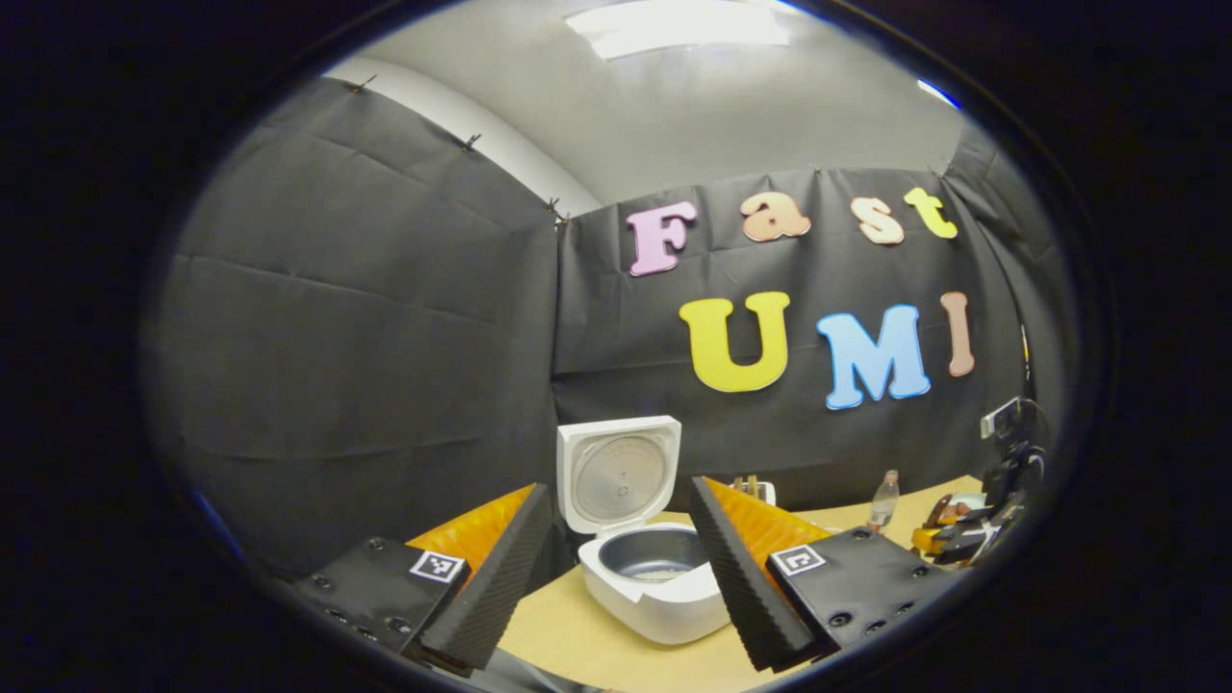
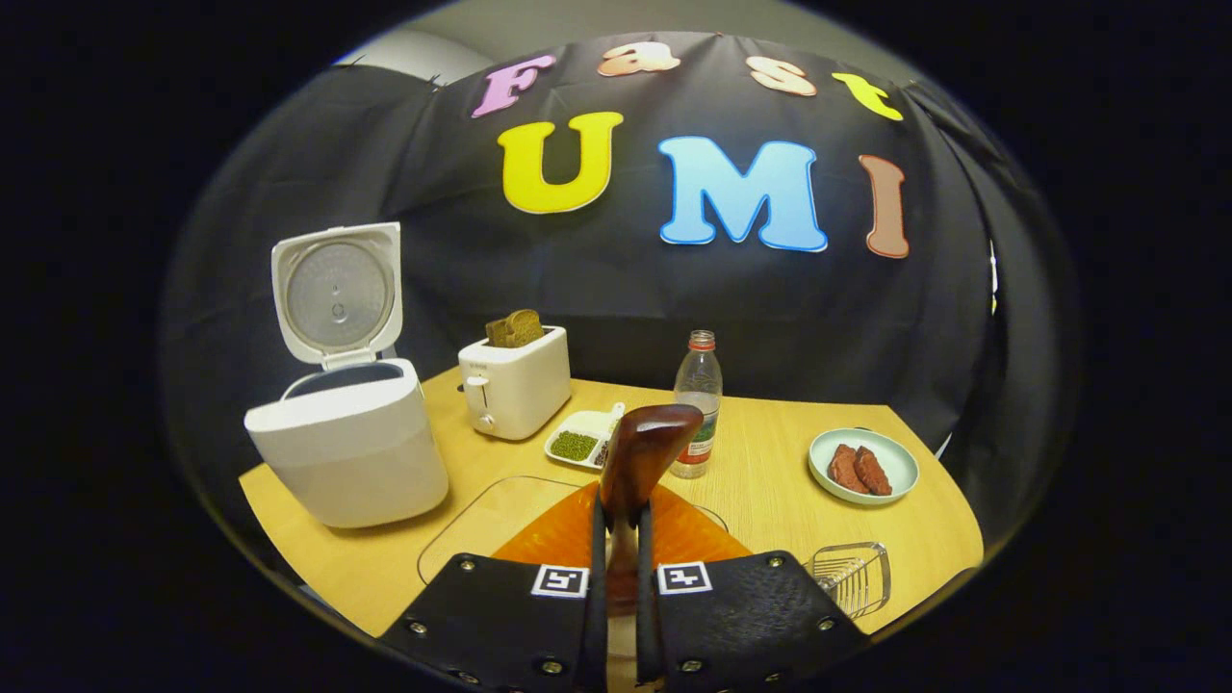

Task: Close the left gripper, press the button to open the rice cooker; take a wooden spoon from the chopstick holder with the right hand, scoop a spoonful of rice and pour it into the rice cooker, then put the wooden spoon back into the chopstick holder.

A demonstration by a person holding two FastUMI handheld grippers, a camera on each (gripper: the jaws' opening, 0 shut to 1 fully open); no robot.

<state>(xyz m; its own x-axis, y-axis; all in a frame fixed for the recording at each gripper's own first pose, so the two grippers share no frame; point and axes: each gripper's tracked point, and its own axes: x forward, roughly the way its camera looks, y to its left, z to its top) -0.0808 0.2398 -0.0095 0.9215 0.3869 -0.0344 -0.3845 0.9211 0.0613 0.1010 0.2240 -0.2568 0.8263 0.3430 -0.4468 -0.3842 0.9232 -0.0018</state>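
Spoon (image 2: 643,452) clamped in right tongs (image 2: 616,539).

Light falls from above: in the left gripper view a ceiling light panel (image 1: 679,24) glares to pure white, and a thin blue fringe marks the rim of the picture at the upper right. The booth is dim overall, since the black cloth wall (image 1: 366,318) soaks up the light, while the wooden table (image 2: 770,481) in the right gripper view is evenly and warmly lit with only soft, faint shadows. The white rice cooker (image 2: 346,448) looks bright but not blown out. Both views bend strongly toward their edges, curving straight seams and the table's edge. The near foreground is slightly soft; farther things are fairly sharp.
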